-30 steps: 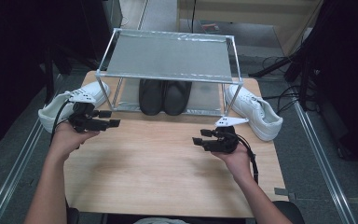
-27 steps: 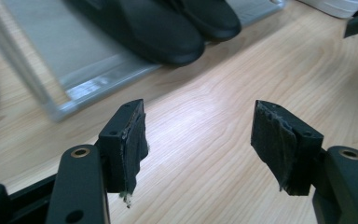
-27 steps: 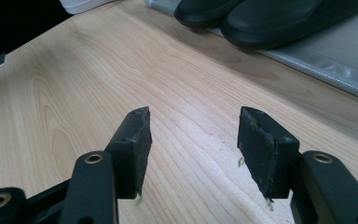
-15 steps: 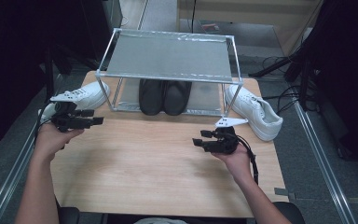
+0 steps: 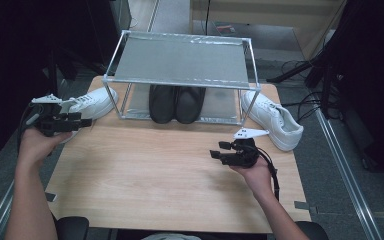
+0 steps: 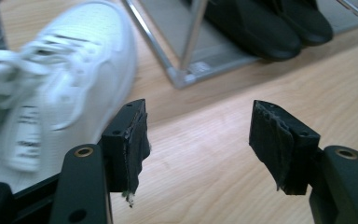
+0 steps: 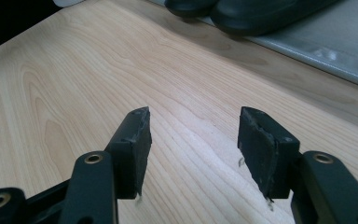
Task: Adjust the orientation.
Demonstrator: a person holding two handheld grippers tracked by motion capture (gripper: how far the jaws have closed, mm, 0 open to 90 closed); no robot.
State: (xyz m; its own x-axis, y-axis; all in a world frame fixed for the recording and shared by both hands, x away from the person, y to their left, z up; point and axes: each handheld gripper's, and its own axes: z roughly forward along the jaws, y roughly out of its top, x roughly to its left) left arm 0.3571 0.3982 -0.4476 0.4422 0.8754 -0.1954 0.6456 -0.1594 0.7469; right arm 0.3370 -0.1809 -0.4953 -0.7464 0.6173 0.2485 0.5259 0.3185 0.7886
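Observation:
A metal rack [image 5: 180,60] stands at the back of the wooden table [image 5: 145,175], with a pair of black shoes [image 5: 176,102] on its lower shelf. One white sneaker [image 5: 92,102] lies left of the rack, another white sneaker [image 5: 275,119] right of it. My left gripper [image 5: 82,122] hovers at the table's left edge, just in front of the left sneaker [image 6: 51,88]; its jaws are open and empty [image 6: 198,135]. My right gripper [image 5: 217,150] rests over the table's right half, open with nothing between its jaws [image 7: 193,135]. The black shoes' toes [image 7: 242,11] lie ahead of it.
The rack's lower shelf [image 6: 200,51] and a corner post [image 6: 193,32] lie just right of the left sneaker. Bare wood spreads across the table's middle and front. Dark equipment and cables [image 5: 300,75] surround the table on the floor.
My left hand has drifted left and a little toward the table's edge, away from the rack. The right hand has stayed where it was.

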